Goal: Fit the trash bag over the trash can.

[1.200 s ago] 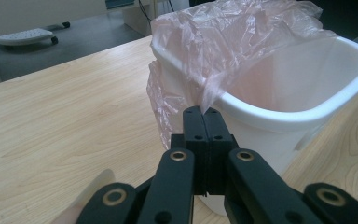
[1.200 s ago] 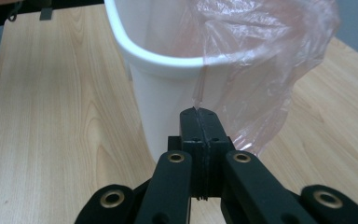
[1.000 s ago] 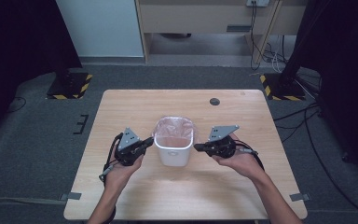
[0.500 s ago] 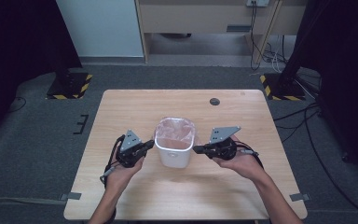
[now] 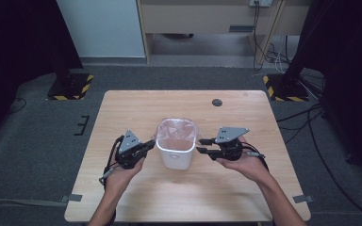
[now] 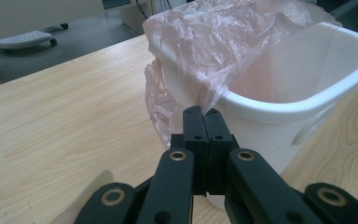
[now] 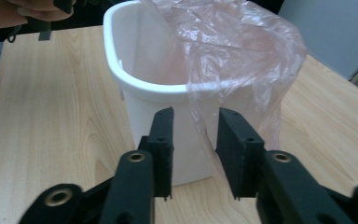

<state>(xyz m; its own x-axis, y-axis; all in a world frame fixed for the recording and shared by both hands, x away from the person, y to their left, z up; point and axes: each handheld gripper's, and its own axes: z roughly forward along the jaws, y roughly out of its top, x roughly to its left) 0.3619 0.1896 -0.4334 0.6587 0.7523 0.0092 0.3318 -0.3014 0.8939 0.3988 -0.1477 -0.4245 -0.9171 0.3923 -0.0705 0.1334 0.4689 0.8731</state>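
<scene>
Left gripper (image 5: 147,145), at nine o'clock of the white bin (image 5: 175,155): jaws pressed fully together, tips against the hanging edge of the pink liner bag (image 6: 186,60) just under the rim; whether film was pinched between them could not be told. White bin: stood upright at the middle of the wooden table (image 5: 122,113), liner draped over its far rim and both sides, the near rim bare. Right gripper (image 5: 202,145), at three o'clock of the bin: jaws had just been opening to a moderate gap, with a fold of the liner hanging between them, unpressed. Handling note: to seat the liner well, each gripper would best take the loose film low, draw it outward and down over the rim evenly, and avoid tipping the light bin.
</scene>
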